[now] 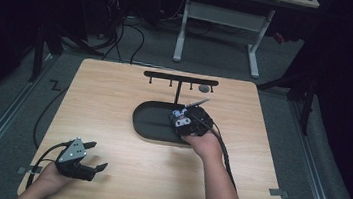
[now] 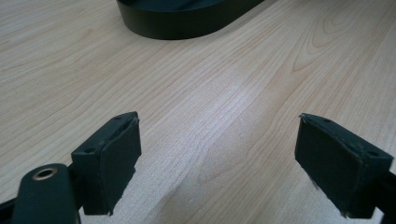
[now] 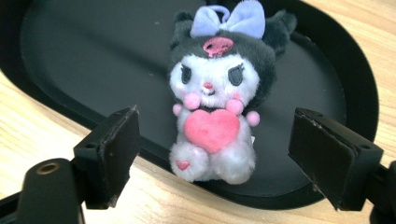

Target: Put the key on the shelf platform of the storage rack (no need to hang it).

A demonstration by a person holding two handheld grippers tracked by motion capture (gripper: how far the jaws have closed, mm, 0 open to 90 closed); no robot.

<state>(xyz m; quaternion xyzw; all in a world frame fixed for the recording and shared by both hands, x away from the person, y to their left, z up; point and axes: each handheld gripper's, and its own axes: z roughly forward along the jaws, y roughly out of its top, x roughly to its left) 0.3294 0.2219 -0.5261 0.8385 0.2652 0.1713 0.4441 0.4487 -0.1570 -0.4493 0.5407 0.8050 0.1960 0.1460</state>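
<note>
Black oval tray [image 3: 327, 51] near the tabletop [image 1: 113, 102] centre, holding one plush toy [image 3: 215, 93] at its right end. Right tongs [image 3: 215, 154] spread apart on either side of the toy, not touching it. Left tongs [image 2: 219, 163] apart, empty, near the front-left corner.

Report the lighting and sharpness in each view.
High view: table evenly lit, surroundings dark, small things soft. Left gripper view: wood grain sharp, faint sheen mid-frame, tray dark. Right gripper view: plush toy sharp and well lit; the near jaws are slightly soft.
</note>
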